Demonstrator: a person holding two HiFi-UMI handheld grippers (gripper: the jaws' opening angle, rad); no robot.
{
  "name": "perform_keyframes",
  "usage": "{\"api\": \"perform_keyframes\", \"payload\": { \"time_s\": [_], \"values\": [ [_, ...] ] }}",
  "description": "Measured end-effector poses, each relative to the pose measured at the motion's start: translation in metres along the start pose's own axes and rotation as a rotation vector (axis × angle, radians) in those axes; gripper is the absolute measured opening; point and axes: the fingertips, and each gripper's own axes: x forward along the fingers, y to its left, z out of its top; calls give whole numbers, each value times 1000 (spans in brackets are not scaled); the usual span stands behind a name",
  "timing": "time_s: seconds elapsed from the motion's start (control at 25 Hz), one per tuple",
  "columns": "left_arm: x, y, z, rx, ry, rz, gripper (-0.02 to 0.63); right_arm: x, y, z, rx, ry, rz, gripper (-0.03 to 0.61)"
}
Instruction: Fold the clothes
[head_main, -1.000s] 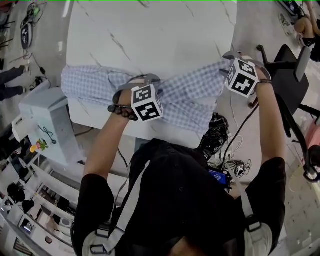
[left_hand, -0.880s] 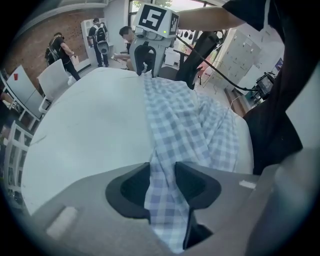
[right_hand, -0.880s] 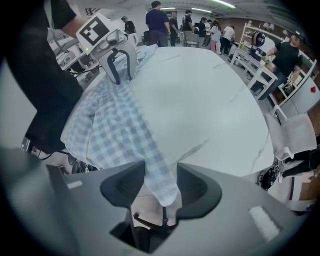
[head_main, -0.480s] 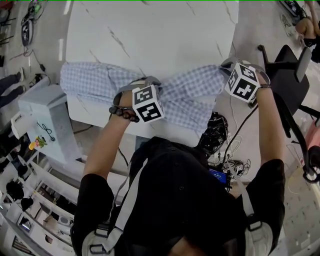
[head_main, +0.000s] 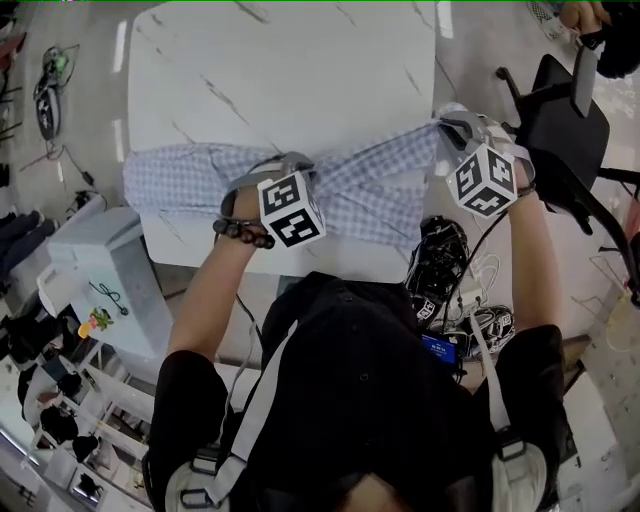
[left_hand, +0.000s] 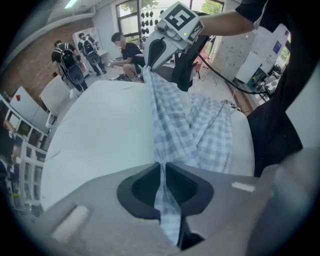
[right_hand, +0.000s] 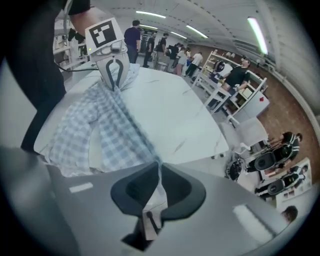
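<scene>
As left hand-held gripper (left_hand: 162, 165) just closed on shirt (head_main: 380, 185), right hand-held gripper (right_hand: 159, 162) — likewise

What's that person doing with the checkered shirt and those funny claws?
A person is working on a checked shirt that lies across a white table. They hold a claw in each hand. The left claw and the right claw have just closed, each pinching a bit of the shirt's cloth. The cloth is pulled tight between them.
</scene>
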Motion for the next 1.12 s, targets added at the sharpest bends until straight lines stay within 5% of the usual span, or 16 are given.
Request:
{"api": "perform_keyframes", "payload": {
  "time_s": [0.24,0.4,0.88,1.04,1.12],
  "values": [
    [-5,-11,0,132,-13,84,58,-48,48,-18,152,12,-128,24],
    [1,-20,-2,194,-8,105,154,-70,79,-31,231,24,-189,25],
    [-20,-65,8,344,-48,50,218,-110,152,-51,365,38,-283,25],
    [-22,-90,7,399,-49,5,174,-122,171,-59,407,24,-310,25],
    [-22,-100,3,423,-44,-2,30,-124,182,-61,424,25,-309,25]
  ]
}}
